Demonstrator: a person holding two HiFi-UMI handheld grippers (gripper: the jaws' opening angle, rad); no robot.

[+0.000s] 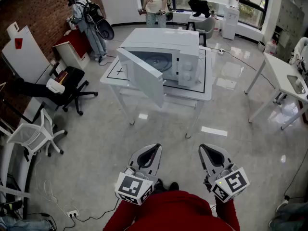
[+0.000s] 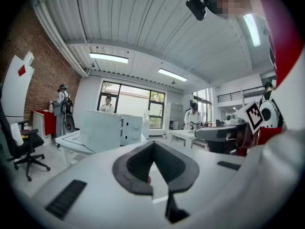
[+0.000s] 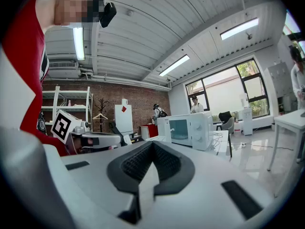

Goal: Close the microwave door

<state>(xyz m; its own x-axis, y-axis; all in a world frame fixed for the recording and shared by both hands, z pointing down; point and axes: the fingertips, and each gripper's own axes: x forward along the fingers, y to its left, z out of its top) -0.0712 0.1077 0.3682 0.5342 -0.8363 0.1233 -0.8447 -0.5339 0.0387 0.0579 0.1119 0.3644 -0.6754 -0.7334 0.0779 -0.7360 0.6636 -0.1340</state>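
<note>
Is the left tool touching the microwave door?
Apart. Head view: a wide stretch of floor lies between the left tool and the open microwave door.

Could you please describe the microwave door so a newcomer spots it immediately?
Find the white table with black outlines mid-room. A white microwave sits on it; its door is the flat panel swung out toward the camera, the only part standing open.

no readable words or numbers, only square markers [image 1: 133, 186] on left gripper [image 1: 155, 149] and right gripper [image 1: 206, 149]
</note>
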